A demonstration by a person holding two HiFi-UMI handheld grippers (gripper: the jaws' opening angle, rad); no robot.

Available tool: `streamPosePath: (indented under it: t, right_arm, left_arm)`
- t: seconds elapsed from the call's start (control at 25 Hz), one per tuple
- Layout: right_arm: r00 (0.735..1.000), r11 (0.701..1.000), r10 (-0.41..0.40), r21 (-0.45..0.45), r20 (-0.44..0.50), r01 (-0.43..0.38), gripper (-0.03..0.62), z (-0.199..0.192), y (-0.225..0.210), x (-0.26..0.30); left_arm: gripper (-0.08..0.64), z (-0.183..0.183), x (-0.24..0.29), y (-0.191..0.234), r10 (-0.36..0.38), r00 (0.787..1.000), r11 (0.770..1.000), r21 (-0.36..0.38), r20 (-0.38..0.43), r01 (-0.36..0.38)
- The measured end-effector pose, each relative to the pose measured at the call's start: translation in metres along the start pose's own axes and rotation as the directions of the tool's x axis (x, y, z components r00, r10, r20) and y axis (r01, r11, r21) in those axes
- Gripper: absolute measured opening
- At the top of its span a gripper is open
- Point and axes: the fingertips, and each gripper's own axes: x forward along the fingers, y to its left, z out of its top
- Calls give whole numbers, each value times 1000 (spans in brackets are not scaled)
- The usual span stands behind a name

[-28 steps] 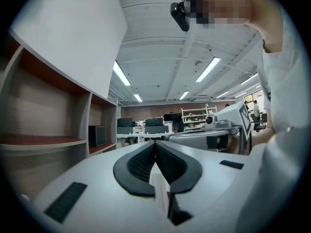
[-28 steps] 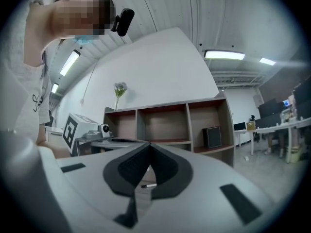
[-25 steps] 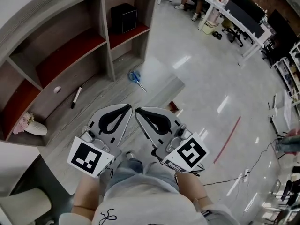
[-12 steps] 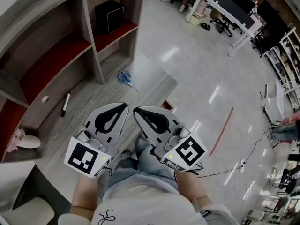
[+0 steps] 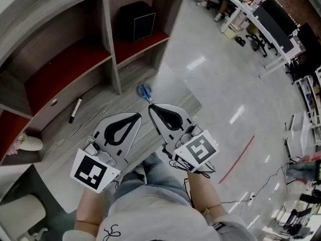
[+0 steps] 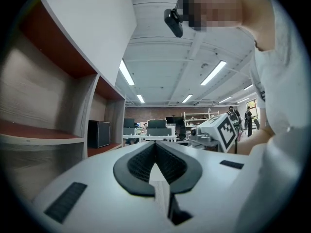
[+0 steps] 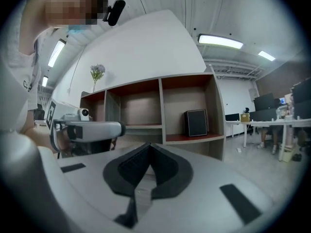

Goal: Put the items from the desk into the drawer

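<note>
the task is looking barely begun, going by how things are lying. the desk (image 5: pixel 108 107) under the shelf unit (image 5: pixel 75 59) is carrying all the loose items that show, and no drawer is showing in any view, so i cannot tell whether it is open, or whether anything is in it. the black box (image 5: pixel 136 26) is sitting up in a shelf compartment, and the flowers (image 5: pixel 25 142) are lying at the far left; whether either is meant for the drawer is not clear.

the left gripper (image 5: pixel 135 116) and the right gripper (image 5: pixel 153 108) are hanging side by side over the desk's near edge. each gripper's own view is showing its jaws pressed together with nothing between them, so both are travelling empty.

the blue-handled scissors (image 5: pixel 145 92) are lying on the desk just beyond the right gripper's tips and are looking like the likeliest first pick. the black marker (image 5: pixel 75 110) is lying well to the left, near the shelf base, with a small white round thing (image 5: pixel 53 102) near it. so every pick and every placing is remaining, along with finding the drawer.
</note>
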Motion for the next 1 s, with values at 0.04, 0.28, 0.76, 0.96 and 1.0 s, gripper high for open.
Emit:
streamPosePath:
  t: [0.04,0.28,0.76,0.96,1.0]
  right_arm:
    - [1000,1000,7,-2,-12,-7,9,-4,-8,6]
    - [993,999,41,-1,-108,-42,9,-41,-60,44]
    - [913,994,109,52,-392,-96,9,-168,-127,117]
    - [861,993,118,52,-495,-106,11,-213,-132,132]
    - [851,993,120,59,-512,-105,11,-220,-133,135]
  left_arm:
    - [11,0,3,3,10,1000,1000,2,0,-10]
    - [11,-1,22,21,77,997,997,22,2,-77]
    - [11,-14,28,61,234,972,972,35,-21,-233]
    - [11,-20,24,75,279,960,960,26,-27,-279]
    - [11,-22,24,77,284,958,959,22,-26,-284]
